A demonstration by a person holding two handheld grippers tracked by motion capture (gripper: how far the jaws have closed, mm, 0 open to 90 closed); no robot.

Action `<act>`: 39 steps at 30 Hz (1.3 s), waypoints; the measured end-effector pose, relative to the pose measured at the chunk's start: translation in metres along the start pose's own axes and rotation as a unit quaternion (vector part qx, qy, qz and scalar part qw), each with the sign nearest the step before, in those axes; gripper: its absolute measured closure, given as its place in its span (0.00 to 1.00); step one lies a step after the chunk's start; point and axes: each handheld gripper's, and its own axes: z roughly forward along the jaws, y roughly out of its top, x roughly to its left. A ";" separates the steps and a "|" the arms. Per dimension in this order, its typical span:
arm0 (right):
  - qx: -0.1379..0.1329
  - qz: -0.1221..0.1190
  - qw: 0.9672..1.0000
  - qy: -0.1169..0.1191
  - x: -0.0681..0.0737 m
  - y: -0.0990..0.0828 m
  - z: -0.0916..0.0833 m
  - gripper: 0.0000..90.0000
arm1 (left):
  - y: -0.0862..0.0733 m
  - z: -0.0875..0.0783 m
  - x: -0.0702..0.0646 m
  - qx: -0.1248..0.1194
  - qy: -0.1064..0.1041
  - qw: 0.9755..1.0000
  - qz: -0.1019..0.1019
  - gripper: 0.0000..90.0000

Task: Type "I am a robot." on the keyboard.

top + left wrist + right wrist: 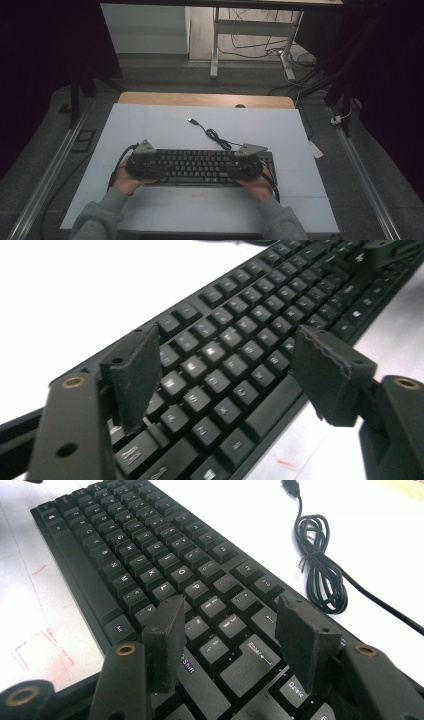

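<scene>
The white-topped counter (165,125) carries a long black plastic computer keyboard (200,166), which lies flat near the person's edge, its length running left to right. It looks like a rigid, fairly light slab, unlikely to bend, but its raised keycaps are loose, smooth parts that could pop off or press down under a jaw, so the safer hold is judged to be the plain frame at the 2 short ends rather than the keys. The left gripper (225,370) hovers over the keyboard's left end with its 2 padded jaws spread wide and nothing between them; the right gripper (230,630) hangs over the right end near the Enter and Shift keys, likewise wide apart and empty. Behind the keyboard a thin black cable (216,136) trails across the counter in a loose bundle, ending in a USB plug (192,120); it could drag or snag if the keyboard is lifted. Faint red marks (35,650) show on the counter just beside the keyboard's near edge.
</scene>
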 end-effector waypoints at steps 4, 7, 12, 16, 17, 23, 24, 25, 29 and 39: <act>0.000 0.002 1.000 0.000 0.000 0.000 0.000 0.51 | -0.002 -0.001 0.005 0.007 0.011 1.000 -0.007 0.37; 0.000 0.001 1.000 0.000 0.000 0.000 0.000 0.51 | -0.004 0.000 0.008 0.015 0.016 1.000 -0.006 0.42; 0.001 0.001 1.000 0.000 0.000 0.000 0.000 0.51 | -0.007 0.002 0.011 0.025 0.023 0.999 -0.006 0.55; 0.001 0.000 1.000 0.000 0.000 0.000 0.000 0.51 | -0.009 0.004 0.013 0.033 0.022 0.999 -0.004 0.71; 0.001 0.001 1.000 0.000 0.000 0.000 0.000 0.51 | -0.009 0.005 0.013 0.037 0.023 0.999 -0.003 0.75; 0.001 0.002 1.000 0.001 -0.001 -0.001 0.000 0.51 | -0.012 0.010 0.013 0.056 0.025 0.998 0.009 0.96; 0.001 0.002 1.000 0.001 -0.001 -0.001 0.000 0.51 | -0.012 0.011 0.013 0.058 0.026 0.998 0.011 0.98; 0.001 0.002 1.000 0.001 -0.001 -0.001 0.000 0.51 | -0.012 0.012 0.013 0.060 0.027 0.998 0.012 0.99; 0.002 0.002 1.000 0.001 -0.001 -0.001 0.001 0.51 | -0.013 0.014 0.014 0.069 0.028 0.997 0.016 0.99; 0.001 0.002 1.000 0.001 -0.001 -0.001 0.001 0.51 | -0.015 0.018 0.014 0.078 0.035 0.996 0.015 0.99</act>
